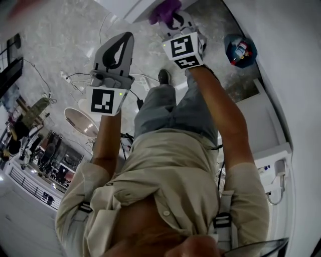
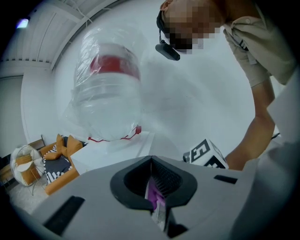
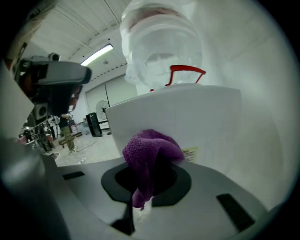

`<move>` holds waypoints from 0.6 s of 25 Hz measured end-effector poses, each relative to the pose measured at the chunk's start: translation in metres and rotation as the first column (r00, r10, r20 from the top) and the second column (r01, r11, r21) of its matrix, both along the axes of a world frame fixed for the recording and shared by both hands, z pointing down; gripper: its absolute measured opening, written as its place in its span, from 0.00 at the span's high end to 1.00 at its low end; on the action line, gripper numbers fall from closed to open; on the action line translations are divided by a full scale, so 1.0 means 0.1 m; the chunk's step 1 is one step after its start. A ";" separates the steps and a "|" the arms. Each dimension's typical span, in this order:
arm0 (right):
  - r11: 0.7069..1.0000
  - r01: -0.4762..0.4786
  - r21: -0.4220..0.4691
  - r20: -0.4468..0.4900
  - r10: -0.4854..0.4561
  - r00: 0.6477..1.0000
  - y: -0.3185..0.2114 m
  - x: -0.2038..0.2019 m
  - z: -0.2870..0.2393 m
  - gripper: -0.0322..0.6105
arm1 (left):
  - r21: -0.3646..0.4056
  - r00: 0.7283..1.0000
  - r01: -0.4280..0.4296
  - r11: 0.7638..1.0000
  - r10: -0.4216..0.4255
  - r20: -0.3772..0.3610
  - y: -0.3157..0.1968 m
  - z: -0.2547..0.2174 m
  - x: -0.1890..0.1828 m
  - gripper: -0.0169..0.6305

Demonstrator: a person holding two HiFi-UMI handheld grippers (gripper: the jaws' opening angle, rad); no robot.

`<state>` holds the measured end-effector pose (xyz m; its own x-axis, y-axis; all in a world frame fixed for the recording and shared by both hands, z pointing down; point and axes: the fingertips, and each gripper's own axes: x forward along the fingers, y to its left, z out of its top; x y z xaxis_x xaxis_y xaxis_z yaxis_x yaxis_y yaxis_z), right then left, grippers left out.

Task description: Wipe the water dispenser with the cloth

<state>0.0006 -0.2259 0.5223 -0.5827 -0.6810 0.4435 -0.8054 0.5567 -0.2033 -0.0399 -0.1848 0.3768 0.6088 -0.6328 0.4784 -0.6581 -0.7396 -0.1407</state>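
Note:
The water dispenser [image 3: 187, 117] is a white cabinet with an upturned clear bottle [image 3: 161, 42] on top, wrapped in plastic film. My right gripper [image 3: 149, 164] is shut on a purple cloth [image 3: 150, 150], which bunches up over the jaws close to the cabinet's side. From above, the cloth [image 1: 165, 10] sticks out past the right gripper [image 1: 172, 19]. My left gripper [image 1: 128, 37] hangs lower and to the left, shut. In its own view, the left gripper [image 2: 151, 161] faces the bottle [image 2: 108, 89] and the dispenser top [image 2: 117, 150]. A thin purple sliver shows in its seam; I cannot tell what it is.
A blue bin [image 1: 239, 50] with items stands by the white wall on the right. Cables [image 1: 75, 75] run over the marble floor, near a round white object [image 1: 83, 122]. Orange cushions [image 2: 61, 161] lie beside the dispenser. The person's legs and shoe [image 1: 163, 76] are below the grippers.

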 end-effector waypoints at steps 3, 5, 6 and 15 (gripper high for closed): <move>0.995 0.101 -0.001 0.014 -0.101 0.995 0.24 -0.36 0.01 0.88 | -0.006 1.000 -0.010 1.000 0.010 -0.003 0.00 0.04 0.04 0.95; 0.991 0.136 0.012 0.017 -0.136 0.991 0.28 -0.43 0.04 0.88 | -0.007 1.000 -0.018 1.000 0.018 -0.005 0.00 0.08 0.07 0.95; 0.989 0.148 0.018 0.018 -0.148 0.989 0.27 -0.41 0.06 0.88 | -0.005 1.000 -0.020 1.000 0.020 -0.008 0.00 0.09 0.08 0.95; 0.990 0.116 0.085 -0.121 -0.105 0.987 -0.29 0.46 0.48 0.88 | -0.002 1.000 -0.002 1.000 0.002 -0.013 0.07 0.28 -0.03 0.95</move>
